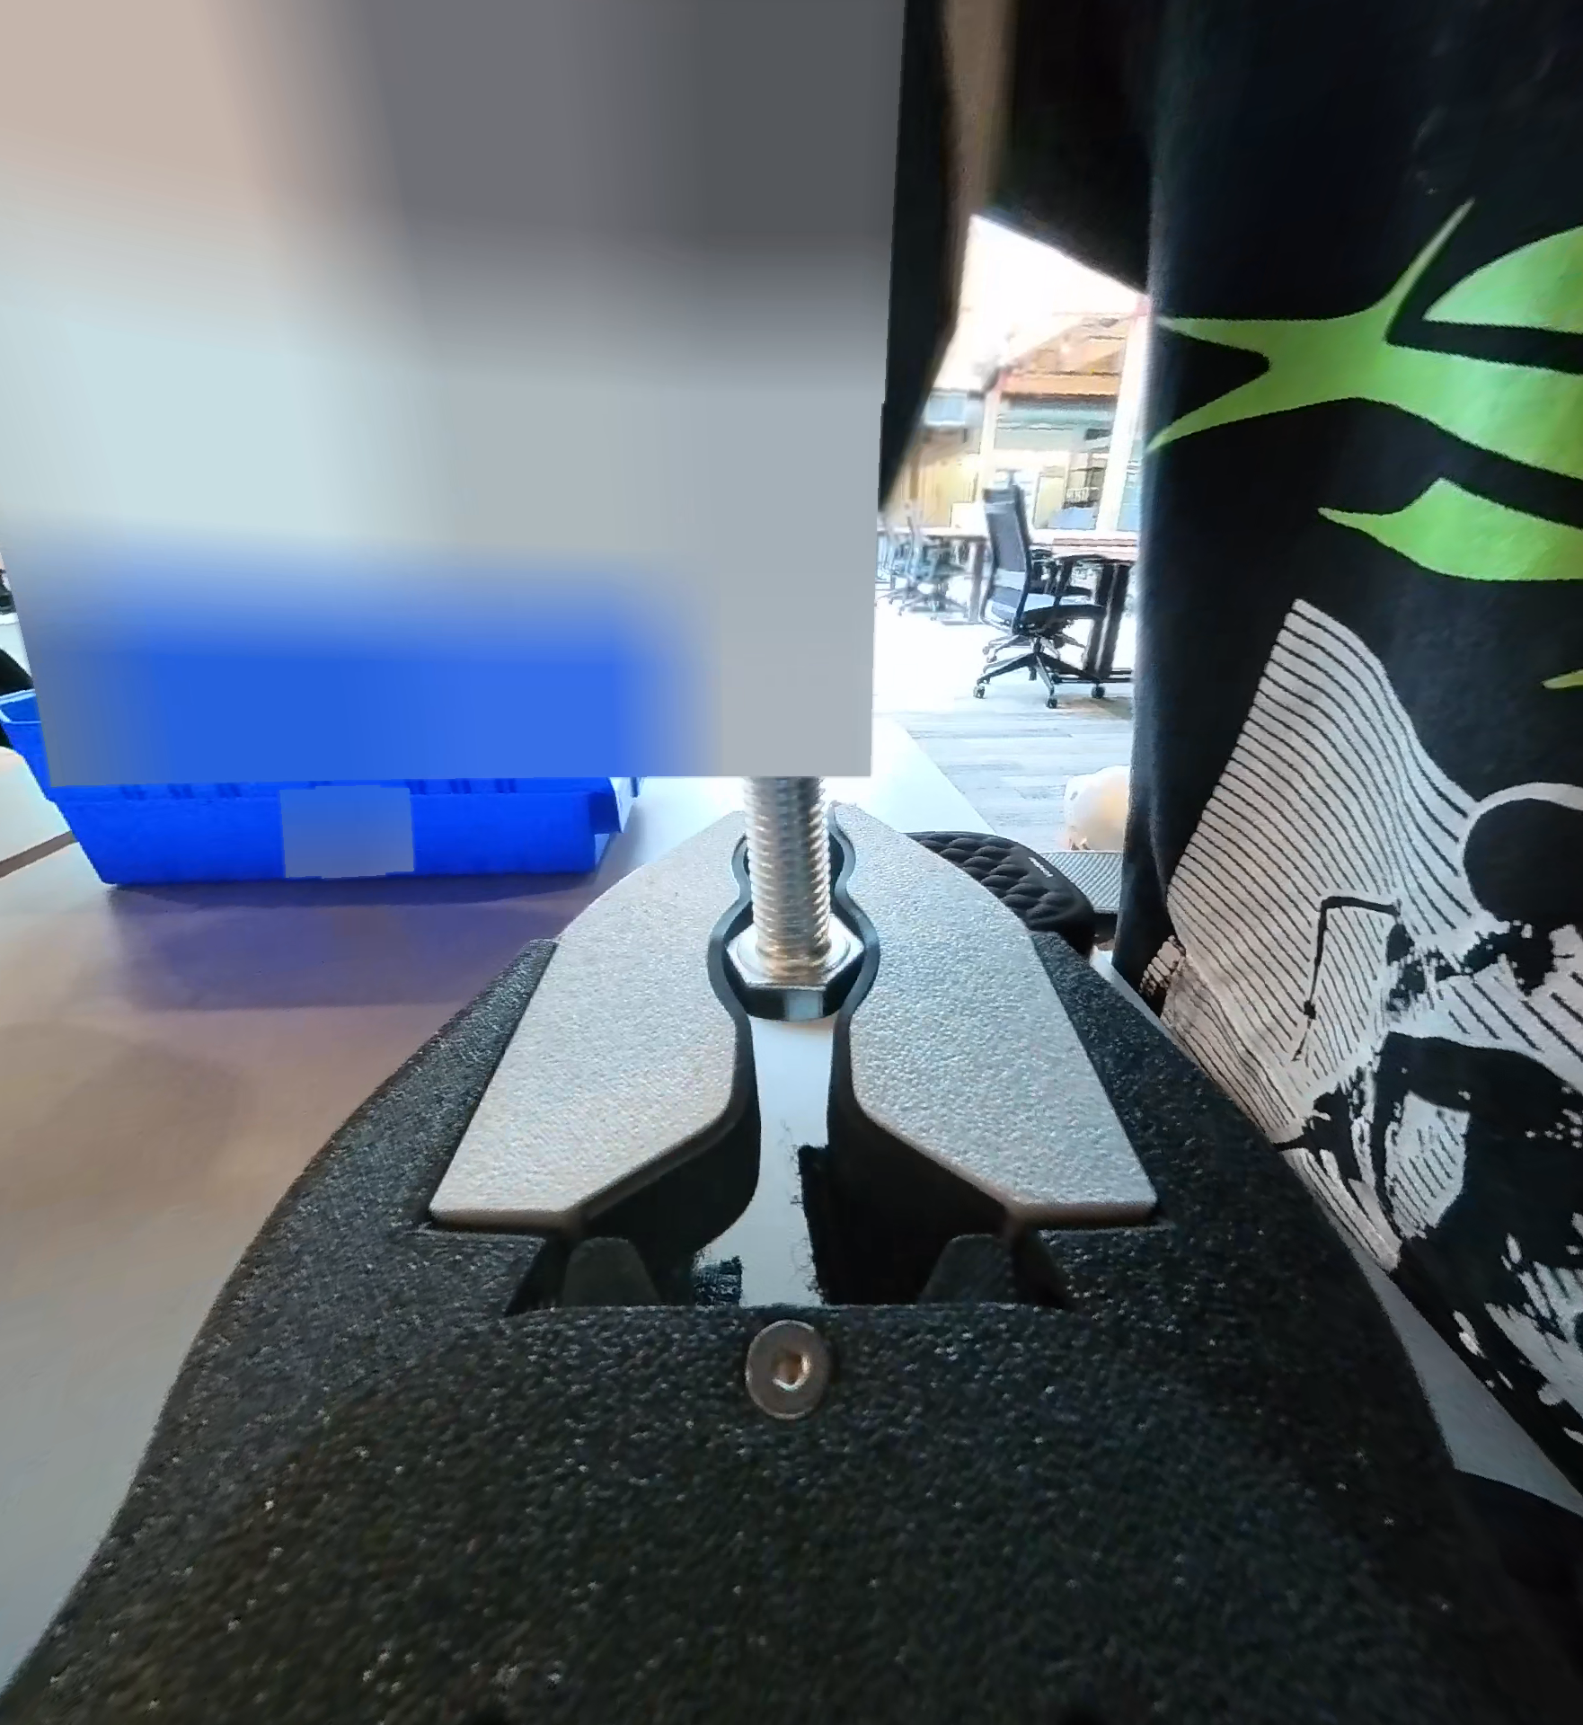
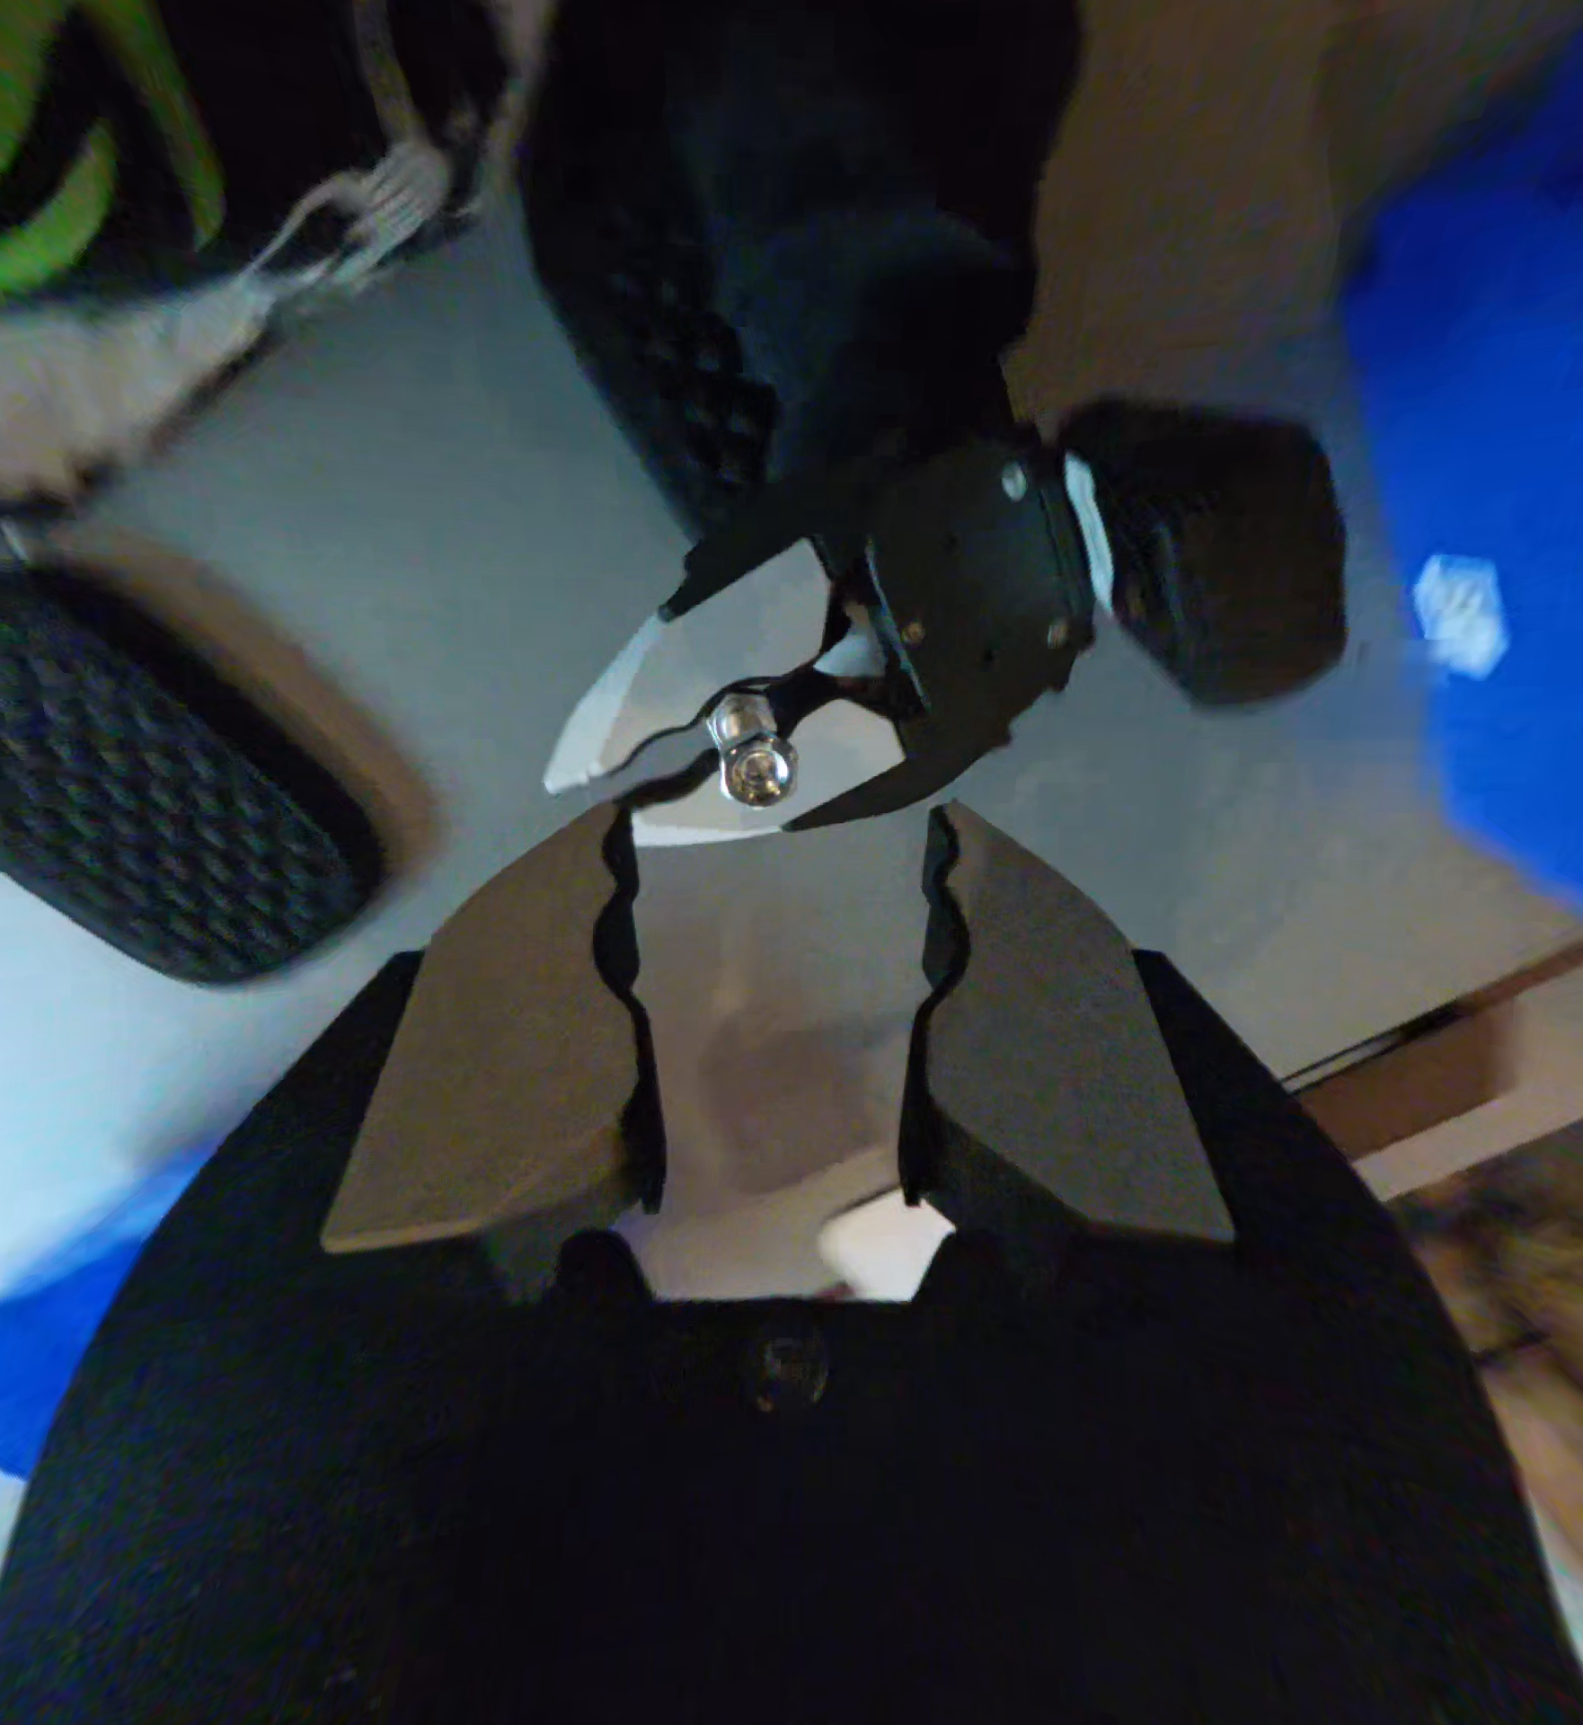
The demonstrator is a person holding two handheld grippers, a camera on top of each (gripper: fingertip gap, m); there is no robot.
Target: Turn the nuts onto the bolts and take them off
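Bolt, silver threaded steel with a hex head (image 1: 786,896), sits pinched in the left hand-held gripper (image 1: 790,919), hex head seated in the notch between the grey fingers (image 1: 620,1017), shank running away from the camera until a blur patch hides its far end. Right view shows the same bolt end-on, held just above the table (image 2: 452,485). Can't tell whether a nut is on it; the shiny hex end could be a nut or just the tip.

Right hand-held gripper (image 2: 778,840) is spread wide, holding nothing, tips just near of the bolt end and roughly lined up with it.

Risks, my read:
- Right view is motion-blurred, so a fast approach could clip the bolt and cock it in the left grip.
- Left grip bears on the hex head only; side load could pivot the shank.
- If a nut is there, an off-axis close could slip off the flats and drop it.

Containers: blue plastic bin (image 1: 340,831) far left on the table, contents hidden by blur and the wall. Black textured pad (image 2: 144,775) lies on the left in the right view.
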